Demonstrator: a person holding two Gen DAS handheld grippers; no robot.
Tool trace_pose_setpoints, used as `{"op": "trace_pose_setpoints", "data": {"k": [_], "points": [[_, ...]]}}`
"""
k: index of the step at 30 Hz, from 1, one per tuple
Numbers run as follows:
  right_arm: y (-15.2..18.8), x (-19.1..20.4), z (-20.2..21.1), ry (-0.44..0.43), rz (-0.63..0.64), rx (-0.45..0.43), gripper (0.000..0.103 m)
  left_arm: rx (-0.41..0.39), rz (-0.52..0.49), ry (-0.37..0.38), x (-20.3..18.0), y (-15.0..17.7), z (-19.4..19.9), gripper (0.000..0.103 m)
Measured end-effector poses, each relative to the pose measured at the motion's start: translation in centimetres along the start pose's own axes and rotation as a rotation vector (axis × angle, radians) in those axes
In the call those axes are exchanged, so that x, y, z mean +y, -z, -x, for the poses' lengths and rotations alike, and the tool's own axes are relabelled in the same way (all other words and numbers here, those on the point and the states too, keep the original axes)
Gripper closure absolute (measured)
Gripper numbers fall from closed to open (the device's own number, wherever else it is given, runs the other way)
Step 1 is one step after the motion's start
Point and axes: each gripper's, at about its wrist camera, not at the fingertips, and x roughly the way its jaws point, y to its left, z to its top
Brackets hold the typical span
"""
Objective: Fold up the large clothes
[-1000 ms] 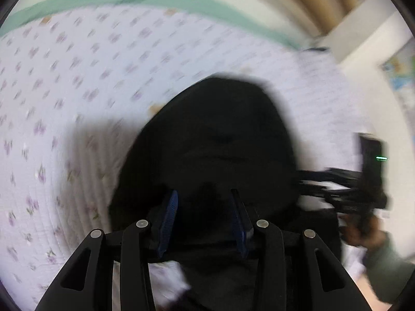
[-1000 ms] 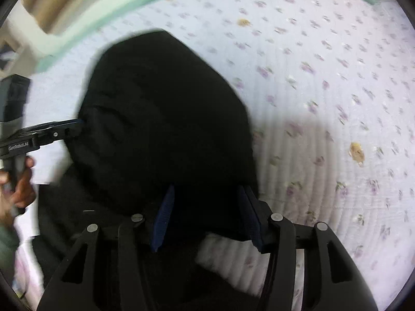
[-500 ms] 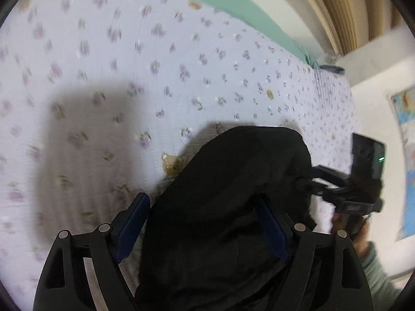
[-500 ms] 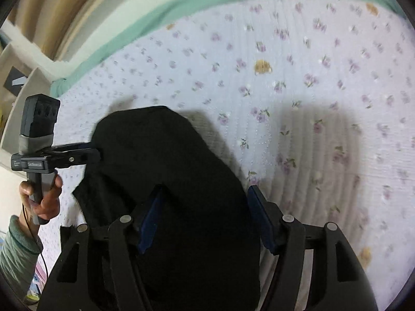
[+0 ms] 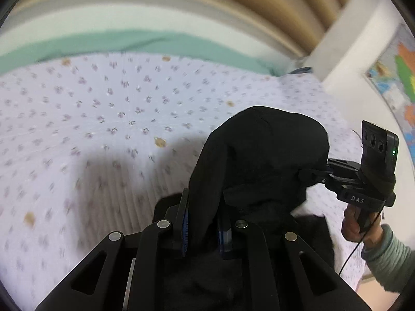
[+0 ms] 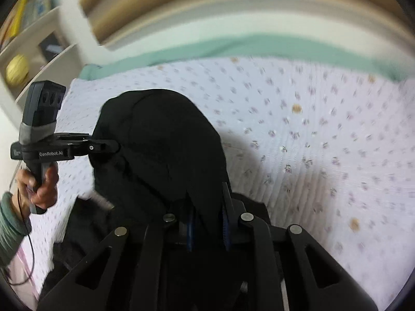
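A large black garment (image 5: 262, 150) hangs bunched between both grippers above the bed. My left gripper (image 5: 203, 223) is shut on one edge of it; the cloth rises from between the blue pads. In the right wrist view the garment (image 6: 160, 140) fills the middle, and my right gripper (image 6: 207, 220) is shut on its other edge. The right gripper also shows in the left wrist view (image 5: 311, 173), pinching the cloth from the right. The left gripper shows in the right wrist view (image 6: 109, 146), pinching from the left.
The bed has a white quilt with small purple flowers (image 5: 103, 119) and a green sheet edge (image 5: 129, 41) at the far side. A wall map (image 5: 399, 77) hangs at right. Shelves (image 6: 31, 41) stand at left in the right wrist view.
Both grippers went from open around the black cloth to shut on it. The views tilted up, so the garment has been lifted off the quilt between them.
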Motion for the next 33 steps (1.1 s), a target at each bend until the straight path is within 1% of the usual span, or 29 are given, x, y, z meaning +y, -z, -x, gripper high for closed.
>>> {"op": "trace_pose_setpoints", "data": {"k": [3,5,6,8,9,12,14,16,17,19,20,21,22,23,25,26,27,28,29,30,31,32,33], "points": [[2.0,2.8,4.0,0.023,0.055,-0.026,0.083,-0.037,-0.041,-0.038,-3.4,3.3,4.0,0.087],[3.8,5.0,6.7,0.056,0.095,-0.05,0.083,-0.051,-0.046,-0.047,-5.4,5.5,6.0,0.087],[4.6,5.7,7.9,0.055,0.099,-0.059,0.083,-0.059,-0.053,-0.058,-6.4,6.9,7.2,0.087],[7.1,7.4,10.7,0.052,0.102,-0.074,0.083,-0.07,-0.069,-0.063,-8.2,9.9,9.7,0.087],[8.0,8.4,11.2,0.052,0.103,-0.075,0.083,-0.07,-0.073,-0.066,-9.1,11.2,10.3,0.087],[12.8,11.2,13.0,0.064,0.102,-0.049,0.083,-0.056,-0.09,-0.088,-11.5,15.8,11.8,0.087],[15.7,12.3,13.2,0.081,0.105,-0.014,0.083,-0.013,-0.094,-0.12,-12.4,19.2,11.5,0.086],[19.5,12.7,12.2,0.072,0.074,0.053,0.083,0.032,-0.085,-0.173,-12.8,22.6,10.3,0.084],[20.9,12.8,11.3,0.083,0.062,0.086,0.083,0.054,-0.081,-0.199,-12.7,23.7,9.5,0.08],[23.5,12.7,9.7,0.108,0.022,0.155,0.083,0.134,-0.039,-0.234,-11.8,26.9,7.1,0.077],[24.6,12.5,9.0,0.114,0.002,0.197,0.082,0.194,-0.013,-0.261,-11.3,28.7,5.8,0.076],[25.4,12.2,8.8,0.122,-0.021,0.231,0.082,0.238,0.003,-0.276,-10.9,29.9,5.3,0.077],[25.9,11.9,8.9,0.119,-0.045,0.253,0.082,0.256,0.015,-0.28,-10.7,31.1,5.4,0.077],[26.4,11.5,9.4,0.101,-0.076,0.265,0.082,0.249,0.023,-0.271,-10.7,32.0,6.2,0.076],[26.4,11.0,11.0,0.086,-0.105,0.255,0.08,0.266,0.053,-0.254,-10.4,32.9,7.5,0.076],[26.0,10.8,12.1,0.081,-0.113,0.24,0.072,0.262,0.071,-0.256,-10.1,33.1,8.8,0.076],[25.4,10.7,13.1,0.051,-0.123,0.221,0.065,0.243,0.082,-0.255,-9.9,32.9,9.8,0.076],[24.7,10.7,14.1,0.02,-0.135,0.196,0.064,0.219,0.094,-0.249,-9.7,32.3,10.9,0.076],[23.7,10.9,15.1,-0.012,-0.146,0.16,0.058,0.179,0.111,-0.234,-9.6,31.4,12.3,0.076],[22.8,11.2,15.8,-0.025,-0.15,0.129,0.046,0.121,0.129,-0.202,-9.6,30.2,13.8,0.076],[21.5,11.6,16.4,-0.032,-0.15,0.087,0.041,0.062,0.147,-0.158,-9.8,28.8,15.1,0.074],[20.1,12.0,16.6,-0.042,-0.15,0.051,0.034,0.014,0.171,-0.105,-9.9,27.4,15.9,0.064],[19.1,12.6,16.4,-0.05,-0.153,0.033,0.032,-0.012,0.193,-0.068,-10.1,26.4,16.2,0.057]]}}
